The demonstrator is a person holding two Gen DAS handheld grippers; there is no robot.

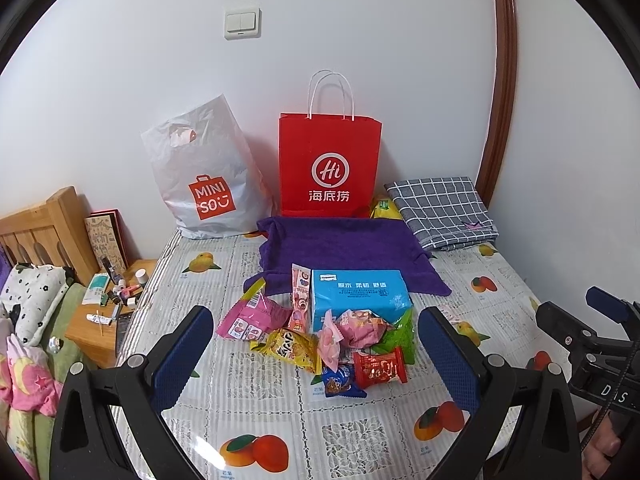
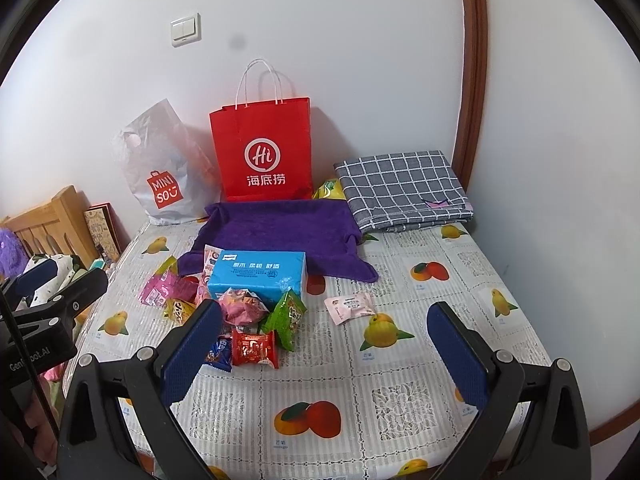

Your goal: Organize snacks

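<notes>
Colourful wrapped snack packets [image 1: 320,340] heaped mid-table on fruit-print plastic tablecloth [image 1: 280,408], against blue rectangular tissue pack [image 1: 360,298]. One pale pink packet [image 2: 350,306] apart, to the right. Left gripper [image 1: 316,364] spread wide, empty, above the heap. Right gripper [image 2: 324,354] likewise spread, empty.

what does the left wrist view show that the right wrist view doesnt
Only the left wrist view shows the bedside stand cluttered with small bottles. Only the right wrist view clearly shows a pink packet lying alone, right of the pile. Both share the red bag, the blue tissue pack, the purple towel and the snack pile; each claw is open.
</notes>
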